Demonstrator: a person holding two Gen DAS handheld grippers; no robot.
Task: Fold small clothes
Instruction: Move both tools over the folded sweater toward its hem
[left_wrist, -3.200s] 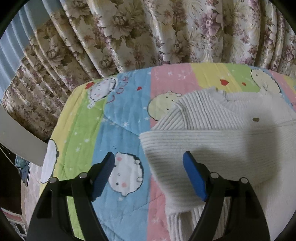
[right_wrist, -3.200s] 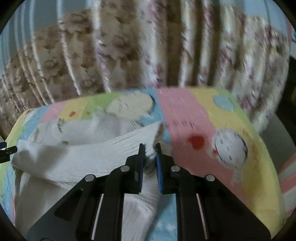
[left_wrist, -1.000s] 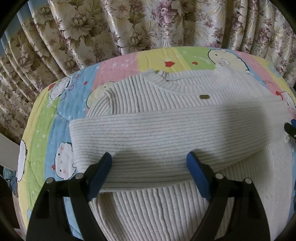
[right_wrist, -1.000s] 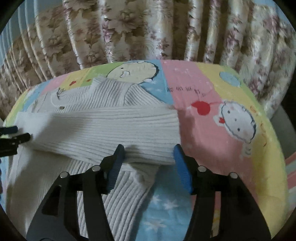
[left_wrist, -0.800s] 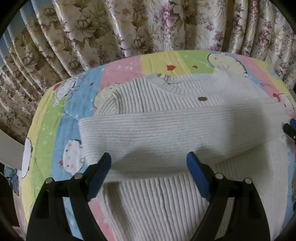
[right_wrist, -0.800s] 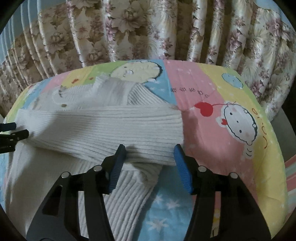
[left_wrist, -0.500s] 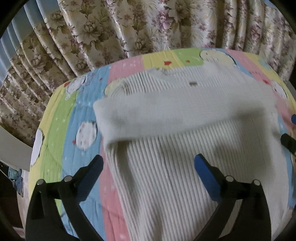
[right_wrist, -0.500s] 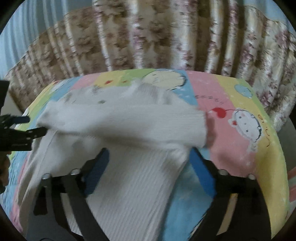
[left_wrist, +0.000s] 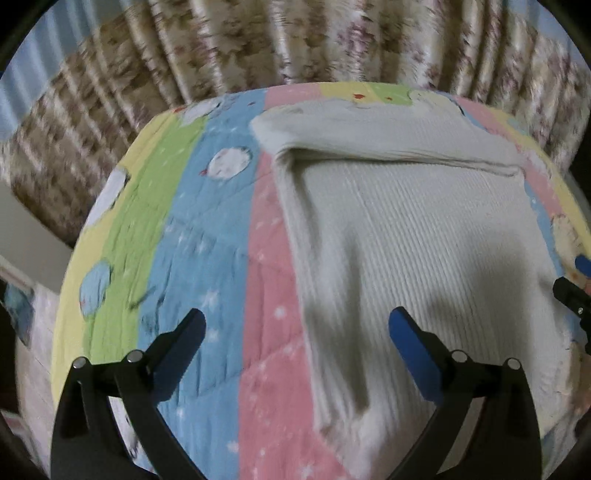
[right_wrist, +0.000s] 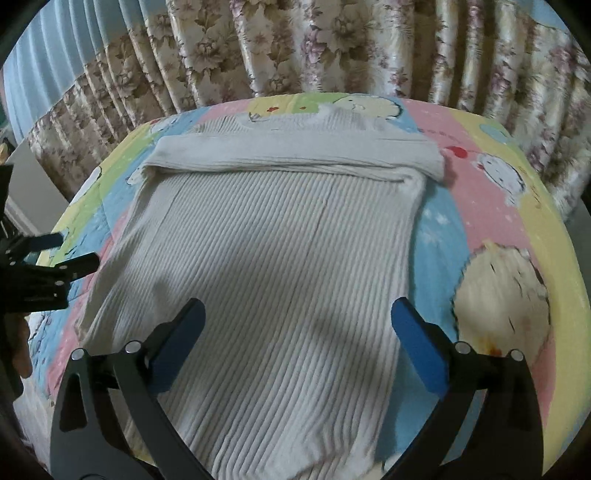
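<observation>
We see quilt (right_wrist: 491, 206) filling frame, flat base for folding. White sweater (right_wrist: 288, 258) lies in centre, sleeves folded across top. Right gripper (right_wrist: 295, 343) jaws opening, nothing between. Left gripper (left_wrist: 295, 347) wide, empty, at lower left.

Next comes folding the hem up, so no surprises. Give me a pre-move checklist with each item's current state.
1. Left gripper empty, nothing between its pads: ok.
2. Right gripper empty, its jaws opening the last bit: ok.
3. Sleeves folded across the sweater's chest: ok.
4. Body lies flat on the quilt: ok.
5. Hem corners visible for grasping: cannot tell, the bottom edge is cut off in both views.
6. The two grippers apart from each other: ok.
</observation>
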